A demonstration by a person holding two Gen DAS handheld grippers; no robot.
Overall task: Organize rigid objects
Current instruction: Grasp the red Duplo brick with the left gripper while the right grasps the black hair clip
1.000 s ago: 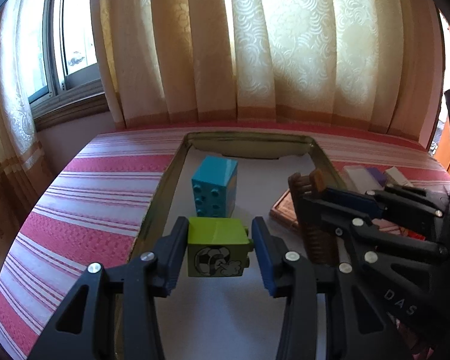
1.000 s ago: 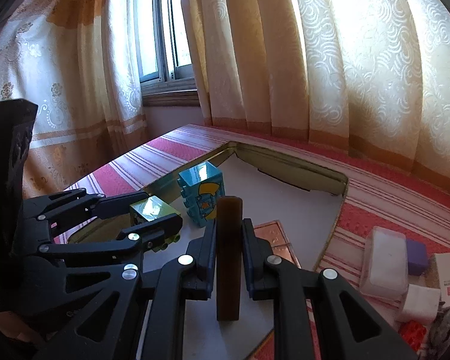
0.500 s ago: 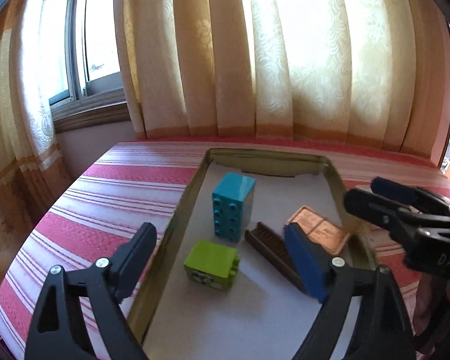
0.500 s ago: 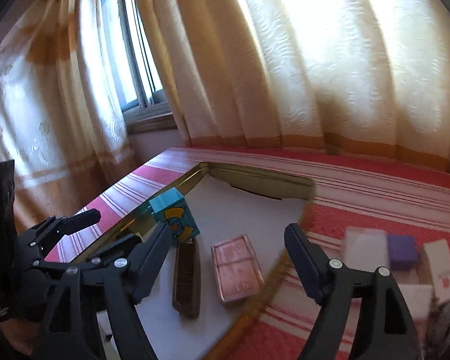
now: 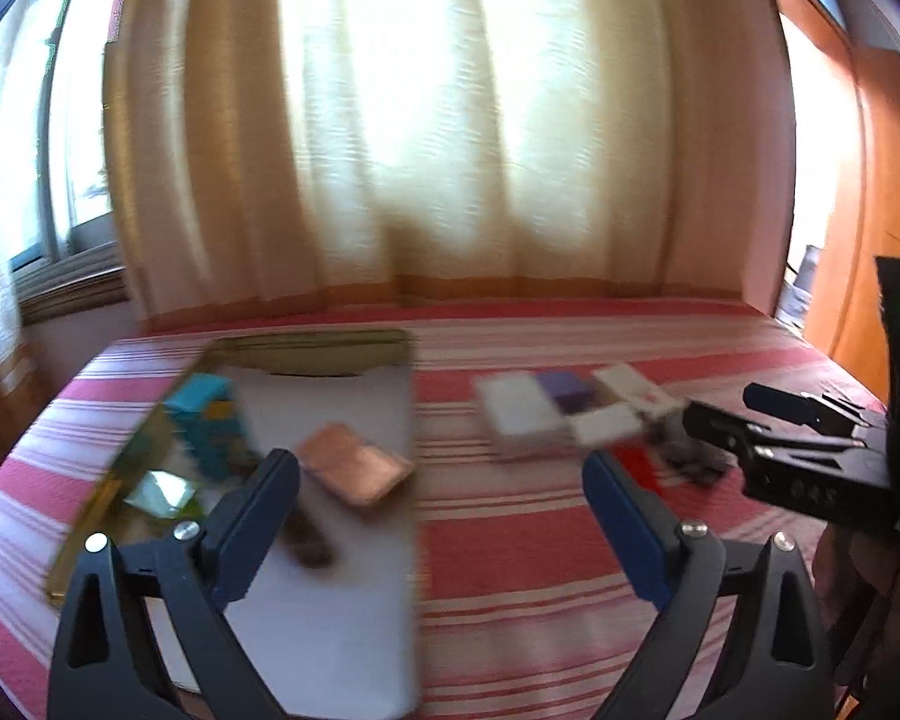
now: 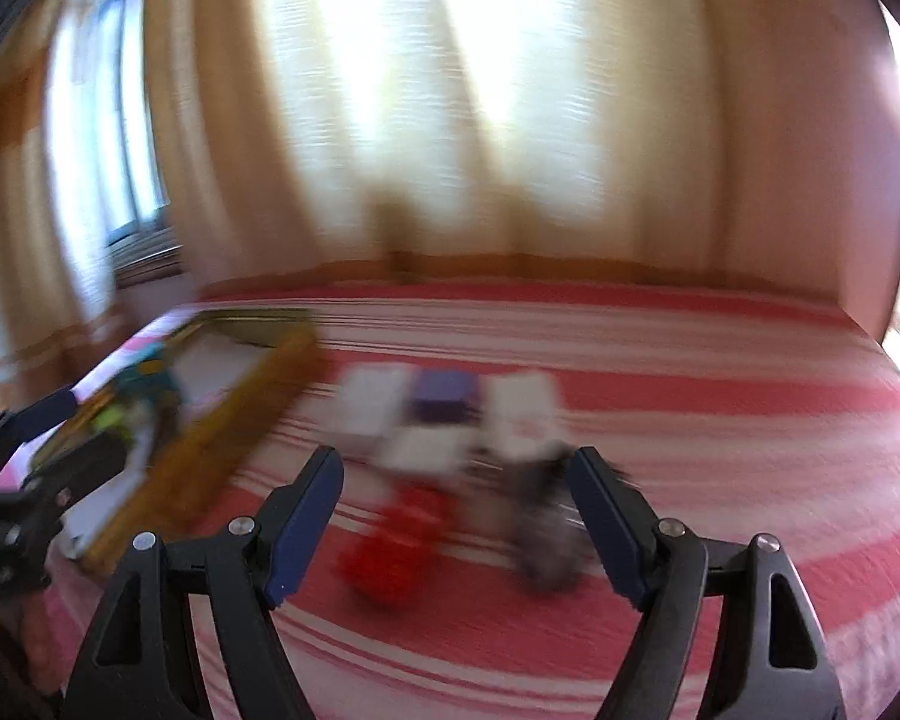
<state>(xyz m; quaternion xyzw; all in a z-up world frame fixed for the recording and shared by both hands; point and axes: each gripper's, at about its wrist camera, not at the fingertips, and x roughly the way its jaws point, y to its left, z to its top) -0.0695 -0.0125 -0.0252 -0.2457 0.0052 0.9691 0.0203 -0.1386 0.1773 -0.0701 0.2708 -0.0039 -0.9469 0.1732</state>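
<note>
The red-and-white striped bed cover [image 5: 510,540] carries the gold-rimmed shallow tray [image 5: 306,348] holding a teal toy block [image 5: 207,414]. Right of the tray lies a cluster of small boxes [image 5: 522,414]. Left tongs [image 5: 441,516] are opening, empty; right tongs [image 6: 456,510] gape empty over a blurred red piece [image 6: 402,546], risking a mis-aimed, skidding grab.

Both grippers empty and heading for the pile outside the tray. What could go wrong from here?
1. The small things outside the tray sit packed together: white box, purple block, red piece. Wide jaws may nudge a neighbour while taking one.
2. Both views are heavily blurred, so aim may be off; the dark object is too smeared to identify.
3. The left gripper, jaws opening, and the right gripper are close together; they may collide over the pile.
</note>
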